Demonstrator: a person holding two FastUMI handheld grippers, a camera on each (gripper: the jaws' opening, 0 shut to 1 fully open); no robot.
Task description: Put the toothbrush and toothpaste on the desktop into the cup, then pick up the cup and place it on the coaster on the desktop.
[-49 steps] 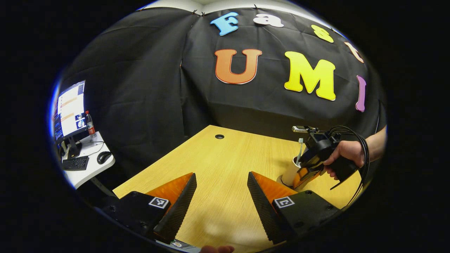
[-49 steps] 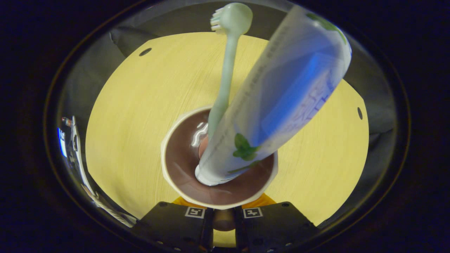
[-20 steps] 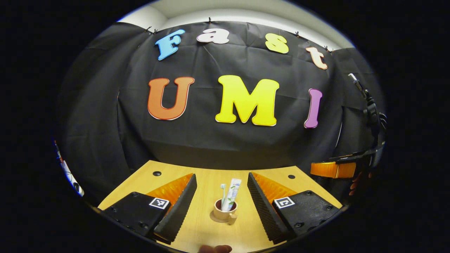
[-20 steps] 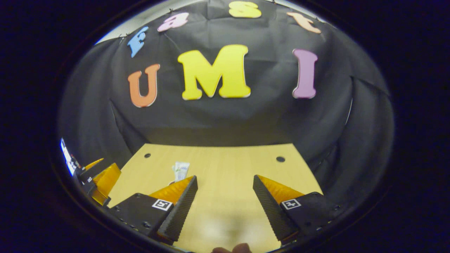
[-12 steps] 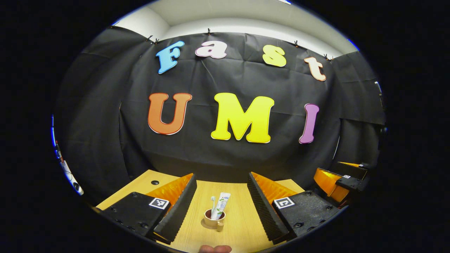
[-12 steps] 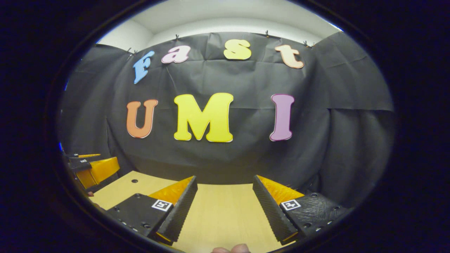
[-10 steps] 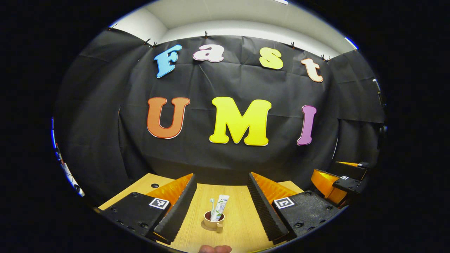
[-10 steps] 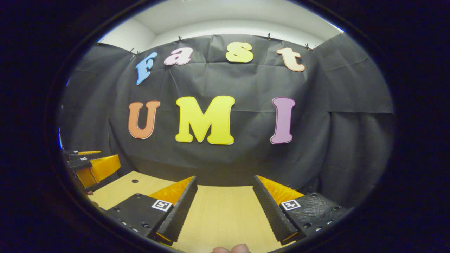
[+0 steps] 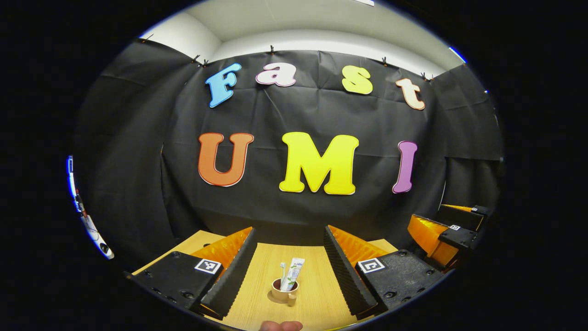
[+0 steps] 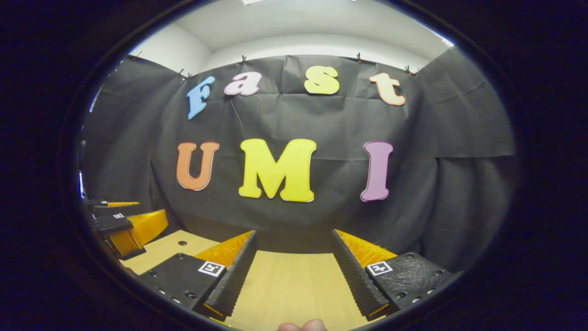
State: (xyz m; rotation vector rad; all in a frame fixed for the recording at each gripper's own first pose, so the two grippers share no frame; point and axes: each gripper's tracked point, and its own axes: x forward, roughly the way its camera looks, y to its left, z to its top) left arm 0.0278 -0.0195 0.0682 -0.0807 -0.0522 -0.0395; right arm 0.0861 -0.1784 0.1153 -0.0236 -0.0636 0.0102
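Note:
A tan cup (image 9: pixel 284 291) stands upright on a round coaster (image 9: pixel 274 299) on the wooden desktop (image 9: pixel 317 294). A pale toothbrush (image 9: pixel 282 270) and a white toothpaste tube (image 9: pixel 294 273) stick up out of it. My left gripper (image 9: pixel 288 231) is open, held back from the cup, which shows low between its fingers. At that view's right edge the right gripper (image 9: pixel 436 234) hovers off the table's side. In the right gripper view my right gripper (image 10: pixel 294 233) is open over bare desktop (image 10: pixel 294 285), with the left gripper (image 10: pixel 131 227) at far left.
The black cloth wall closes off the back of the desk. A cable hole (image 10: pixel 183 242) sits near the desk's far left corner. A fingertip (image 9: pixel 281 325) shows at the bottom edge. A bright strip of room (image 9: pixel 87 220) shows past the cloth at left.
The right gripper has let go of the cup, opened and drawn back. Both grippers have pulled away and levelled out; the cup now sits small and farther off on the coaster.

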